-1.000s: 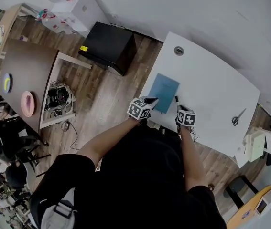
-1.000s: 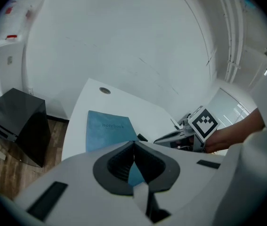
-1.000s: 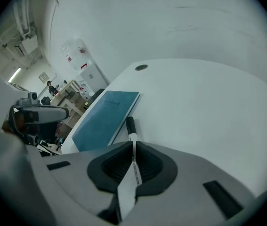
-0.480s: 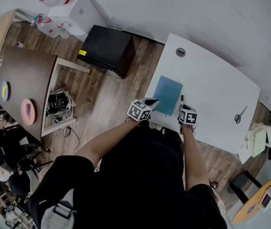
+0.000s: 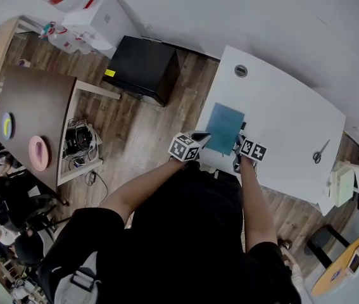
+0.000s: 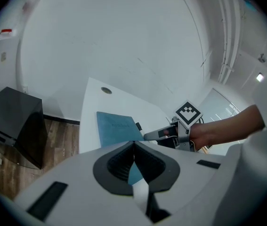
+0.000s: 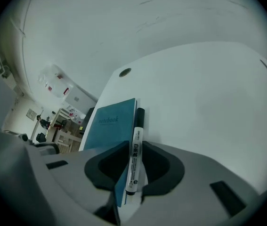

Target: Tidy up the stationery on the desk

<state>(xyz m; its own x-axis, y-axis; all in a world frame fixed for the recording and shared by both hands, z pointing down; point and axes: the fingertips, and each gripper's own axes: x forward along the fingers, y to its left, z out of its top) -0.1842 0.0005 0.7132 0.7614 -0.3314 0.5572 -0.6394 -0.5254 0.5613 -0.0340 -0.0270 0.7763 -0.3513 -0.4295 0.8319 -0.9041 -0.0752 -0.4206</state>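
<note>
A blue notebook point(image 5: 224, 127) point(image 6: 117, 127) point(image 7: 112, 124) lies flat near the front left corner of the white desk point(image 5: 287, 116). My right gripper point(image 5: 243, 139) point(image 7: 134, 147) is shut on a white marker point(image 7: 135, 157) with a black cap. The marker points away from me, right along the notebook's right edge. My left gripper point(image 5: 199, 135) point(image 6: 133, 144) is shut, and its tips sit at the notebook's near left corner. I see nothing pinched in it. In the left gripper view the right gripper point(image 6: 164, 133) and the hand behind it show just right of the notebook.
Scissors point(image 5: 320, 151) lie near the desk's right end. A round cable grommet point(image 5: 240, 70) sits at the far left corner. A black cabinet point(image 5: 144, 65) stands on the wooden floor left of the desk. A white shelf unit point(image 5: 344, 185) stands by the right end.
The right gripper has rolled, so its marker cube now sits tilted, and it has shifted slightly toward the notebook with the marker. The left gripper has barely moved, and the notebook has stayed put.
</note>
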